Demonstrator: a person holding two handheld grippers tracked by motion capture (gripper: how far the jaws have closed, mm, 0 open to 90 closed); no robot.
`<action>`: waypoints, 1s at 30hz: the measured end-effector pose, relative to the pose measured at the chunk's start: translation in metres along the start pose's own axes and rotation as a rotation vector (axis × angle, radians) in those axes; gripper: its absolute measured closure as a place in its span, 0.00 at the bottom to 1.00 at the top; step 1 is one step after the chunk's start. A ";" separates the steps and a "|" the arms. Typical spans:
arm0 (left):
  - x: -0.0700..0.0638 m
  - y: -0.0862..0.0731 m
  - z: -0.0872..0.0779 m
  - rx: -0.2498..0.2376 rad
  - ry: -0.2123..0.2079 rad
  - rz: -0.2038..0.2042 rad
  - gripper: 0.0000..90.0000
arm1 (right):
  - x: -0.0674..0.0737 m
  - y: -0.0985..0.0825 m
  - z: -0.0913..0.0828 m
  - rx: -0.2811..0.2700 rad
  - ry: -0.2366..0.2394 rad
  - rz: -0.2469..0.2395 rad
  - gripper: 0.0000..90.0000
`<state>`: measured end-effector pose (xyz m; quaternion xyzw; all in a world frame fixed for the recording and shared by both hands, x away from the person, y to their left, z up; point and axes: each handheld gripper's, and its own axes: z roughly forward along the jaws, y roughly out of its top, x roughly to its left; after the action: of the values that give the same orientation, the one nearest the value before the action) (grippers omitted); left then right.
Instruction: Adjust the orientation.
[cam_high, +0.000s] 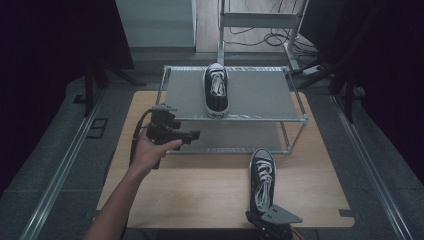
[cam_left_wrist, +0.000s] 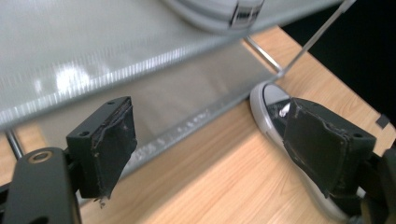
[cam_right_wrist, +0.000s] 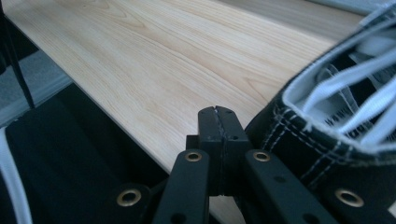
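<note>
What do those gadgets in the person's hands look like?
Both are black. The left gripper has two flat rectangular rubber pads, worn at the edges, and a black cable. The right gripper shows brass-coloured rivets and a grey three-cornered plate. The forearm is bare, no sleeve.

Left gripper (cam_high: 192, 135) fingers spread; right gripper (cam_right_wrist: 218, 122) fingers pressed together.

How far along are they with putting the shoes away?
About halfway, it seems. One shoe already sits on the rack's top shelf. The second shoe is on the table, with the right gripper shut beside its heel, gripping nothing. The left gripper is open by the rack. That shoe remains to be shelved.
</note>
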<state>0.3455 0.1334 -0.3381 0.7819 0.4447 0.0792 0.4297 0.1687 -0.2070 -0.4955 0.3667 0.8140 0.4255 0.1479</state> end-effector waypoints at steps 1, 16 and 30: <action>0.000 -0.005 0.001 0.004 0.000 0.003 0.19 | -0.002 -0.002 -0.003 0.000 0.002 0.009 1.00; 0.007 -0.070 0.014 0.055 0.015 0.007 0.19 | -0.016 -0.015 -0.026 0.003 -0.090 0.060 1.00; 0.014 -0.094 0.029 0.087 -0.011 -0.026 0.19 | -0.049 -0.015 -0.035 -0.044 -0.133 0.135 1.00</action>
<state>0.3096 0.1483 -0.4291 0.7942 0.4557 0.0499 0.3988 0.1761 -0.2683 -0.4903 0.4450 0.7661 0.4271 0.1807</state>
